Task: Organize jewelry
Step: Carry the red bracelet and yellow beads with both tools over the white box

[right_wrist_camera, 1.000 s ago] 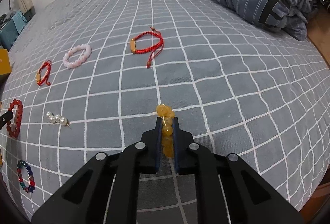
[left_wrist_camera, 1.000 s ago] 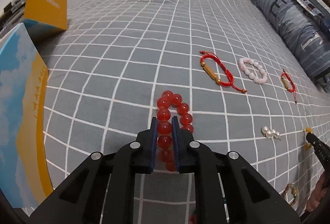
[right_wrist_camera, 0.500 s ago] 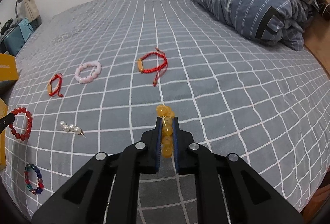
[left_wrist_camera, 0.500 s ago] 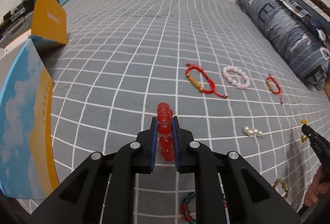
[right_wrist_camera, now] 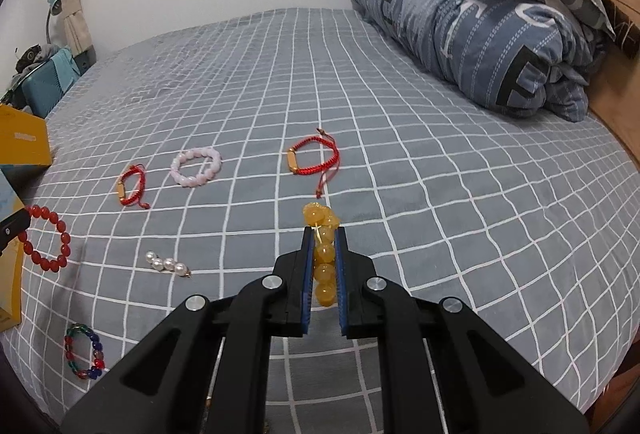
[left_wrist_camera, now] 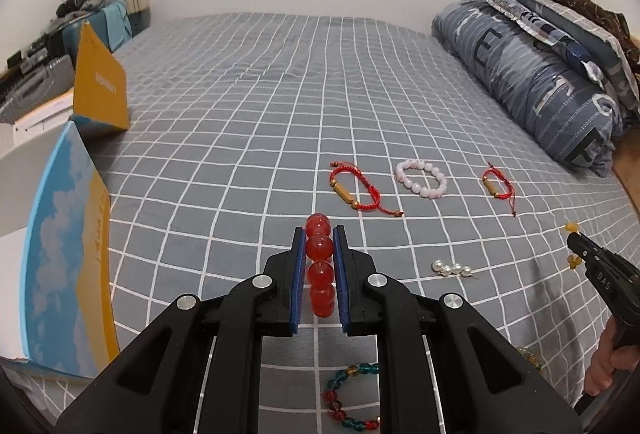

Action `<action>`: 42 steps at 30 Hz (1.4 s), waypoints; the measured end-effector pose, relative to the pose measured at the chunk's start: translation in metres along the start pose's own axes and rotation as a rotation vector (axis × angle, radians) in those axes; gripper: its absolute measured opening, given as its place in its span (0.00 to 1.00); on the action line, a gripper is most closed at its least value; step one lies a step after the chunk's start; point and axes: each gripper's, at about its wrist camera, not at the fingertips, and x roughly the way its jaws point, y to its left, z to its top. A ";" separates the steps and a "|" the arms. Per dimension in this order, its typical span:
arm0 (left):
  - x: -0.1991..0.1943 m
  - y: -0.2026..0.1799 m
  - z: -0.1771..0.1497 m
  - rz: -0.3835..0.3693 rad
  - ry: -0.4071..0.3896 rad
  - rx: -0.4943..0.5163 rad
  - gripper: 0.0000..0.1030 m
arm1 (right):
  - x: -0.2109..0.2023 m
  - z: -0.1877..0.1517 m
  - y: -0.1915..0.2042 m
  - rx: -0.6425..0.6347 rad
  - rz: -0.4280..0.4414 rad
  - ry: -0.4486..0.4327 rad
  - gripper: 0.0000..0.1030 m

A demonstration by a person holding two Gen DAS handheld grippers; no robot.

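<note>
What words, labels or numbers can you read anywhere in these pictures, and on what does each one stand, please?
"E": large dark letter on the rolled blue quilt; its other letters are folded and distorted, not readable as words.
White print on the orange box flap: too blurred to read.
Vertical line of print on the sky-patterned box lid: too small to read.
Embossed letters on the right hand-held gripper body: too blurred to read.

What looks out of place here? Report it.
Nothing stands out. The left gripper is shut on the red bead bracelet, the right gripper on the yellow bead bracelet; the other jewelry lies intact on the bed.
</note>
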 end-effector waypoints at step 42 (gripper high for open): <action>-0.171 0.180 0.009 0.168 -0.080 -0.163 0.13 | -0.113 0.038 0.221 -0.182 0.172 -0.004 0.09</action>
